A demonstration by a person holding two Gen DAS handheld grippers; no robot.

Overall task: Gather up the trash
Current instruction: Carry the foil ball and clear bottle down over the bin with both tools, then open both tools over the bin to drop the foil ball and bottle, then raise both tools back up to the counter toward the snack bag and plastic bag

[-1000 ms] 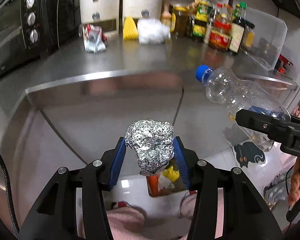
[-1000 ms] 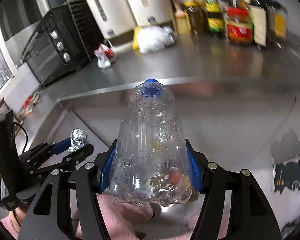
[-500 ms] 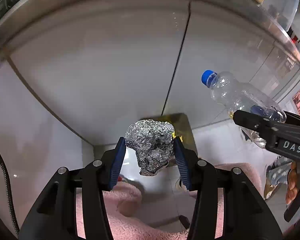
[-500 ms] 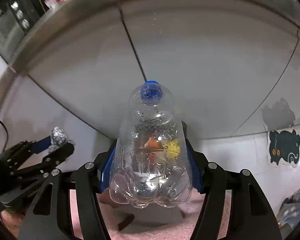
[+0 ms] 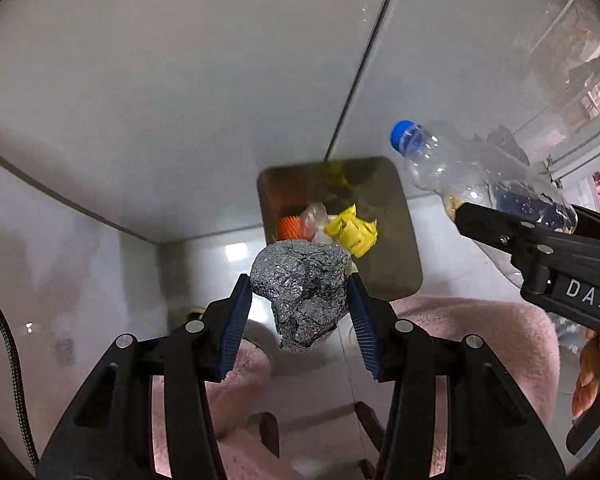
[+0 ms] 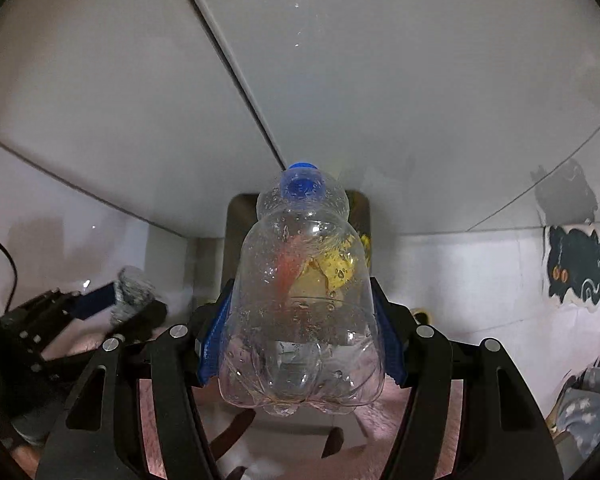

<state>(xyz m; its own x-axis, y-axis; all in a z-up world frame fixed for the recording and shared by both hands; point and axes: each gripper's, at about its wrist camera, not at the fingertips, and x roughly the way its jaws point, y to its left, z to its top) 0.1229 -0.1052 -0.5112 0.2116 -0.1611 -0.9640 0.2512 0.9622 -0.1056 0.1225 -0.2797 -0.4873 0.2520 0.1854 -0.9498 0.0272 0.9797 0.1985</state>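
My left gripper [image 5: 300, 304] is shut on a crumpled ball of aluminium foil [image 5: 302, 286], held above the floor just in front of an open trash bin [image 5: 400, 264]. The bin holds a yellow wrapper [image 5: 352, 230] and orange trash [image 5: 290, 227]. My right gripper [image 6: 300, 344] is shut on an empty clear plastic bottle with a blue cap [image 6: 300, 292], cap pointing at the bin [image 6: 236, 236]. In the left wrist view the bottle [image 5: 460, 176] hangs to the right of the bin. The right wrist view shows the left gripper [image 6: 112, 300] with the foil at lower left.
Grey cabinet doors [image 5: 180, 80] fill the upper part of both views, with a seam between them. A black cat sticker [image 6: 574, 268] is on the white wall at right. Pink fluffy fabric [image 5: 480, 332] lies below the grippers.
Both grippers have tilted down from the steel counter to the floor. The counter has left view and the trash bin now shows ahead, closer and larger.
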